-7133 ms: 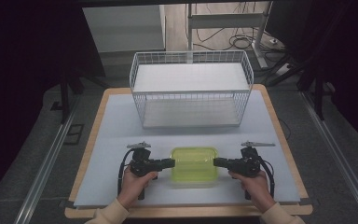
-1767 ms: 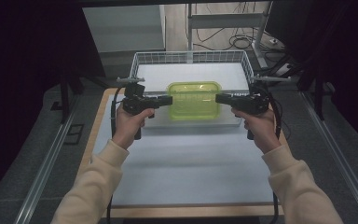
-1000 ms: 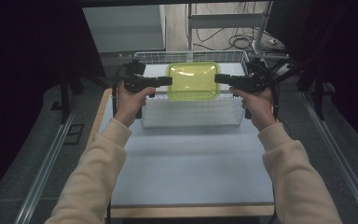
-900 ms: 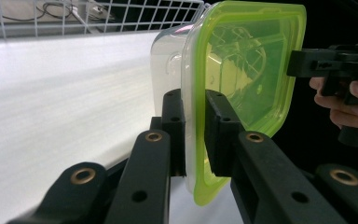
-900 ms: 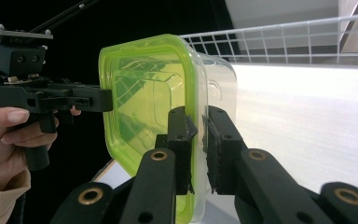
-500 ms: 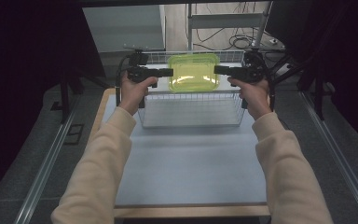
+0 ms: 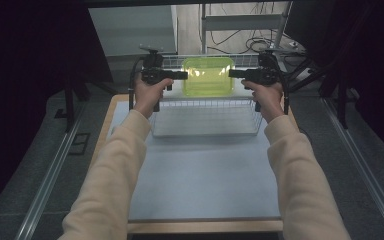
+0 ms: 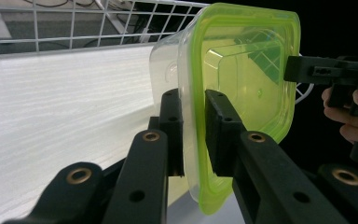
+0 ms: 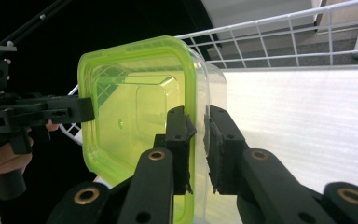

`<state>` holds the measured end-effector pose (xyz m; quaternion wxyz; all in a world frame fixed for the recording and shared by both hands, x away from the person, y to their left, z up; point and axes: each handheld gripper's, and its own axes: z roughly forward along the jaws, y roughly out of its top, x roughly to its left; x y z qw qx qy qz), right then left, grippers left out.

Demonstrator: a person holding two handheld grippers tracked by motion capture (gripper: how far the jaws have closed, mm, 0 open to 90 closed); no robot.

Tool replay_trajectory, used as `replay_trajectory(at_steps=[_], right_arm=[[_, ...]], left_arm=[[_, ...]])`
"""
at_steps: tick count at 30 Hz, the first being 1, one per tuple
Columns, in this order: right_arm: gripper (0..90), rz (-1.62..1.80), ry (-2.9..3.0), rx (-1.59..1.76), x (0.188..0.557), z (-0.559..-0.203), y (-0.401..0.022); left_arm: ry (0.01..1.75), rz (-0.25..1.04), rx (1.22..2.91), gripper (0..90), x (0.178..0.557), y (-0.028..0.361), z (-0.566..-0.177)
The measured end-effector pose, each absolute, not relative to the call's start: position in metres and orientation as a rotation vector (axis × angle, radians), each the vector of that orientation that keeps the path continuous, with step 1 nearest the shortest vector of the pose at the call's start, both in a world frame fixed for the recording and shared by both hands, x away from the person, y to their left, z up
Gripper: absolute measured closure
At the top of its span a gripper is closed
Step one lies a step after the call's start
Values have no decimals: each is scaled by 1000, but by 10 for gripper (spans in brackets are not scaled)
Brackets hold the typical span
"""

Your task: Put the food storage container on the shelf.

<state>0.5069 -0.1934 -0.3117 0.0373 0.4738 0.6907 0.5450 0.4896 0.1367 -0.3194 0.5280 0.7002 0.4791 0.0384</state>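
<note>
In the high view a person's two arms in pale sleeves (image 7: pixel 115 170) reached from six o'clock toward twelve, each hand carrying a black gripper over a white wire basket (image 7: pixel 205 117) that stood at the far end of the desk (image 7: pixel 200 185). Between the two grippers hung a clear plastic container with a yellow-green lid (image 7: pixel 207 76), held in the air above the rear part of the basket, near its twelve o'clock rim. The left gripper (image 7: pixel 180 75) met the container at its nine o'clock edge and the right gripper (image 7: pixel 234 74) at its three o'clock edge, the two pointing at each other across it. In the left gripper view the left gripper (image 8: pixel 193 126) was clamped on the container (image 8: pixel 242 65), one jaw on the clear body side and the other on the lid side, with the rim pinched between them; the right gripper (image 8: pixel 303 70) touched the far edge at about three o'clock. In the right gripper view the right gripper (image 9: pixel 196 140) likewise pinched the container (image 9: pixel 130 107) at its rim, jaws closed on either face, and the left gripper (image 9: pixel 81 109) gripped the opposite edge at nine o'clock. The basket's white floor (image 9: pixel 307 121) lay behind the container.
</note>
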Motion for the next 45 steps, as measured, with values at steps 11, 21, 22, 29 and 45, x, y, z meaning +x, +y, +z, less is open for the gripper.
replay_trajectory(at_steps=[11, 21, 22, 29, 45], right_arm=[[745, 1643, 2065, 1448, 512, -316, -188], [626, 1552, 2066, 1458, 516, -323, -184], [613, 1550, 2068, 1458, 516, -324, -184], [489, 1571, 2001, 1432, 508, -318, -188], [333, 1650, 2136, 1166, 447, -310, -218]], left_arm=[[1180, 90, 1648, 720, 498, 132, -323], [1182, 141, 1656, 554, 505, 130, -331], [1176, 138, 1654, 510, 505, 130, -332], [1160, 197, 1682, 205, 502, 132, -325], [1059, 281, 1700, 191, 425, 156, -316]])
